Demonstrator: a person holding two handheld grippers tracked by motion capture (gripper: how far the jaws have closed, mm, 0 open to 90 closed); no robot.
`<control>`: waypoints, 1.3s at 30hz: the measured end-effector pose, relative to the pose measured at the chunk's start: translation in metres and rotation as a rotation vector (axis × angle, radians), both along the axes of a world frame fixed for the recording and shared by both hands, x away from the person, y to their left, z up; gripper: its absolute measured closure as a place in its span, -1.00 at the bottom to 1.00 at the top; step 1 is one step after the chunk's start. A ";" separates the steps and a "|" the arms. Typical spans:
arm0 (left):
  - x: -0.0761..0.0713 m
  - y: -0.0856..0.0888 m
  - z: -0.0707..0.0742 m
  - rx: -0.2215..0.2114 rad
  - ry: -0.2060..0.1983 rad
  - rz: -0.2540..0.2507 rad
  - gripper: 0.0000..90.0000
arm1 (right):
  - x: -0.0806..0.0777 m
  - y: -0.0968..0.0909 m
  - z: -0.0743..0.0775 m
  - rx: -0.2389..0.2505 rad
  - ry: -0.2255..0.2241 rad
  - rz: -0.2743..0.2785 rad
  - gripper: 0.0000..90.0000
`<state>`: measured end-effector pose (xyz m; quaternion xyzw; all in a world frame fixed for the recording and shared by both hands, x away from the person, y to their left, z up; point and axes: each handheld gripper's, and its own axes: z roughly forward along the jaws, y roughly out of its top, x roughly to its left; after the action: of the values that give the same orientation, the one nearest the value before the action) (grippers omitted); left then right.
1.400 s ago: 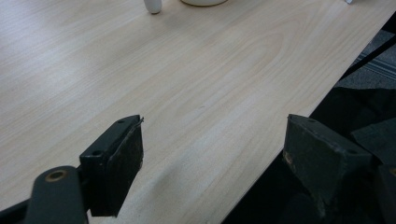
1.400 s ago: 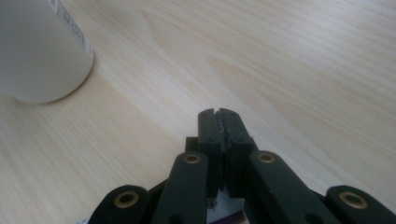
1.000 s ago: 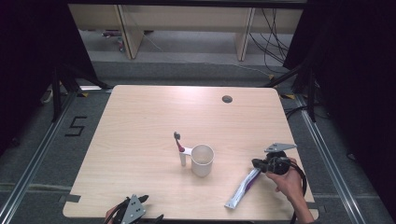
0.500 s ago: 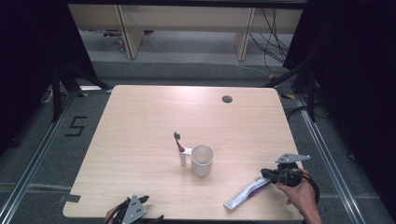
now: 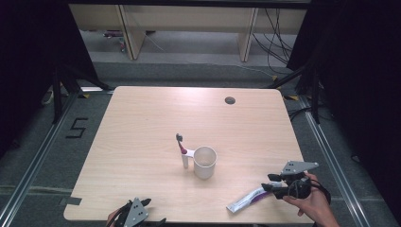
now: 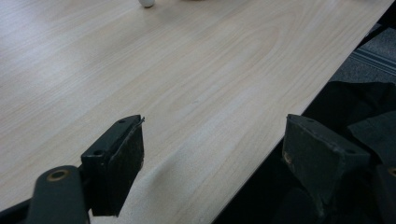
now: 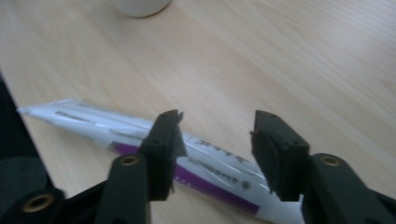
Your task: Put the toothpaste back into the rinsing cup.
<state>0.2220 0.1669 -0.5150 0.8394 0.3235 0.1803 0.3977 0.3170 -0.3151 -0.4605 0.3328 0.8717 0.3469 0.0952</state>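
**Right tool lets go of the toothpaste tube**

We see the right tool [image 5: 273,184] at the near right corner of the surface [image 5: 142,123], held in a hand [image 5: 314,205]. Its jaws have just been opening and now stand spread; in the right gripper view [image 7: 215,140] the toothpaste tube [image 7: 140,135] lies flat on the wood under and between them, pads not pressing on it. From the high view the tube [image 5: 246,200], white w/ a purple band, lies slantwise near the front edge, one end by the right tool, the other pointing toward the left side.

Approx. mid-surface stands a white mug [image 5: 204,161], upright. Just beside it, on its left, a toothbrush [image 5: 182,149] stands upright in a small white holder, touching or nearly so; we can't tell which.

The left tool [image 5: 135,215] sits at the front edge, well apart from tube and mug. In the left gripper view [image 6: 212,140] its jaws are spread wide, nothing between them but bare wood and the edge of the surface.
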 end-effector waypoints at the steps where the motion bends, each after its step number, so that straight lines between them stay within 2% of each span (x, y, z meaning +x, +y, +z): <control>1: -0.001 0.000 0.000 -0.004 0.003 0.003 -0.54 | -0.002 0.004 0.001 -0.019 0.009 0.023 -0.07; 2: -0.001 -0.002 0.000 -0.029 0.005 0.009 -0.54 | -0.002 0.008 0.000 -0.026 -0.001 0.046 -0.20; 3: -0.001 0.000 0.000 0.000 0.003 0.002 -0.54 | -0.002 0.010 0.000 -0.042 0.016 0.063 -0.24; 5: 0.000 0.000 0.000 0.000 0.001 0.002 -0.54 | -0.001 0.015 -0.002 -0.071 -0.001 0.117 -0.27; 6: -0.001 0.000 0.001 -0.001 -0.001 0.007 -0.54 | -0.002 0.017 -0.002 -0.093 0.016 0.118 -0.31; 8: -0.001 0.000 0.000 -0.002 -0.002 0.007 -0.54 | 0.000 0.019 -0.005 -0.135 -0.004 0.145 -0.33; 10: 0.000 0.001 0.001 0.002 0.002 0.002 -0.54 | 0.000 0.022 -0.007 -0.173 0.008 0.164 -0.34; 12: 0.000 0.000 0.000 0.002 0.001 0.003 -0.54 | 0.001 0.024 -0.011 -0.201 0.001 0.185 -0.33; 14: 0.000 0.000 0.000 0.000 -0.002 0.002 -0.54 | 0.001 0.026 -0.012 -0.227 0.016 0.189 -0.31; 16: 0.000 0.000 0.000 0.002 0.003 0.001 -0.54 | 0.004 0.028 -0.014 -0.252 -0.001 0.221 -0.30; 21: 0.000 0.000 0.000 0.001 0.002 0.002 -0.54 | 0.006 0.034 -0.017 -0.295 -0.001 0.261 -0.30; 22: 0.000 0.000 0.000 0.000 0.002 0.003 -0.54 | 0.005 0.036 -0.017 -0.297 0.013 0.244 -0.29; 26: 0.000 -0.001 0.000 -0.015 0.005 0.006 -0.54 | 0.006 0.042 -0.015 -0.345 0.009 0.318 -0.21; 27: 0.000 -0.001 0.000 -0.012 0.003 0.007 -0.54 | 0.005 0.044 -0.015 -0.354 0.025 0.315 -0.19; 28: 0.000 0.000 0.000 0.000 0.003 0.003 -0.54 | 0.007 0.045 -0.015 -0.362 0.020 0.343 -0.15; 31: 0.000 0.000 0.000 -0.010 0.003 0.006 -0.54 | 0.006 0.049 -0.013 -0.380 0.046 0.325 -0.02; 32: -0.001 -0.001 0.000 -0.020 0.005 0.006 -0.54 | 0.007 0.050 -0.012 -0.381 0.043 0.348 -0.01; 34: 0.000 0.000 0.000 0.001 0.002 0.001 -0.54 | 0.008 0.053 -0.012 -0.389 0.046 0.361 0.00; 36: -0.001 0.000 0.000 0.003 0.004 -0.001 -0.54 | 0.008 0.056 -0.013 -0.403 0.055 0.372 -0.01; 37: -0.001 -0.001 -0.001 -0.014 0.006 0.005 -0.54 | 0.008 0.057 -0.013 -0.416 0.053 0.389 -0.01; 39: -0.001 -0.001 -0.001 -0.014 0.006 0.005 -0.54 | 0.009 0.060 -0.014 -0.429 0.068 0.401 0.03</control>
<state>0.2209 0.1656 -0.5157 0.8365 0.3280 0.1766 0.4020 0.3263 -0.2555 -0.4741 0.1377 0.9762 0.1550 0.0637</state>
